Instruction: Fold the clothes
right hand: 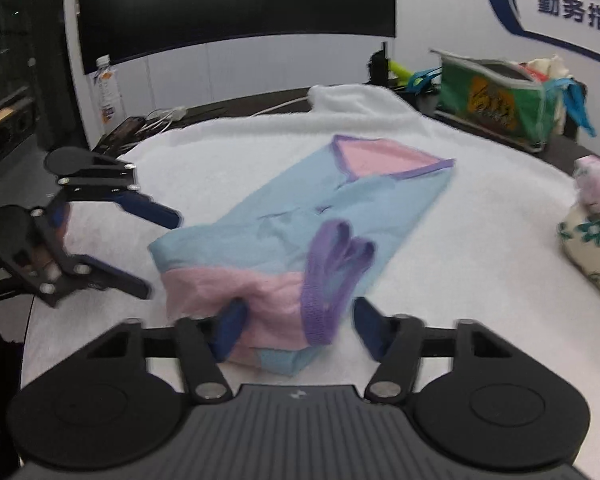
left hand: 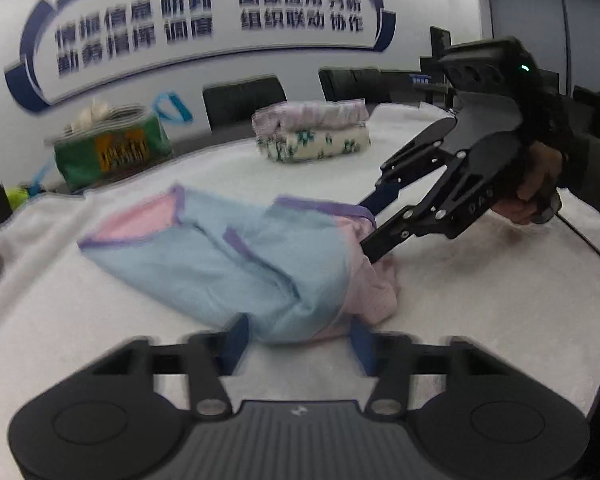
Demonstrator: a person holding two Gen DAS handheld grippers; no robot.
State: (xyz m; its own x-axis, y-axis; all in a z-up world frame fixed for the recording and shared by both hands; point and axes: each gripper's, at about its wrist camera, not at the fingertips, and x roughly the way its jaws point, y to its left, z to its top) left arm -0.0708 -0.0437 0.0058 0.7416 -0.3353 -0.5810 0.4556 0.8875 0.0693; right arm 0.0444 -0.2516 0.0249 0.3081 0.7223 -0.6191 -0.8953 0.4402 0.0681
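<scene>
grippers angled down at garment [left hand: 236, 264]; left gripper [right hand: 164, 254] open; right gripper [left hand: 370, 226] open

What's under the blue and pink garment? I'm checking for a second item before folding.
The blue and pink garment lies on a white fleecy cover. Nothing else shows at its edges; anything beneath its middle is hidden.

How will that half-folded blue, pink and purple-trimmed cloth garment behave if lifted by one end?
The half-folded blue, pink and purple-trimmed cloth garment is probably floppy: it lies in soft creases and bunches at its near pink end. It is likely light, thin fabric. The folds would probably fall open, and the loose purple trim loop may dangle.
</scene>
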